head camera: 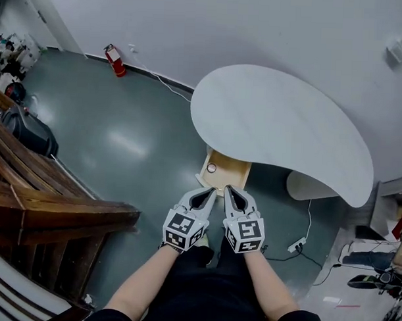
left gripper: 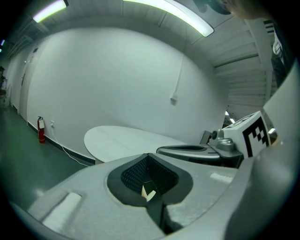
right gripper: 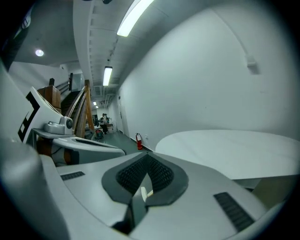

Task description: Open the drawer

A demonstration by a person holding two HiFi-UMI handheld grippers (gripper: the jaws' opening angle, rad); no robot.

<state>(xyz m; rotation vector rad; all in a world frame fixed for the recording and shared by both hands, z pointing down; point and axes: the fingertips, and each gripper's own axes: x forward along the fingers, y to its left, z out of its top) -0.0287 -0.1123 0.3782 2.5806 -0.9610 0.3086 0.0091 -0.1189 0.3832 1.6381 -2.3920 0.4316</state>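
Head view: table (head camera: 281,126) hides drawer (head camera: 228,172) rear; contents indistinct.

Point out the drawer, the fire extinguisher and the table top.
drawer (head camera: 232,171): head view, bare wooden floor.
fire extinguisher (head camera: 116,63): head view, red body.
table top (head camera: 281,126): head view, bare middle.

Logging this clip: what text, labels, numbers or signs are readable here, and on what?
No readable words or numbers in any view.
Marker cubes on the left gripper and right gripper: black-and-white square patterns only, no letters.
Fire extinguisher by the wall: any label is too small to read.
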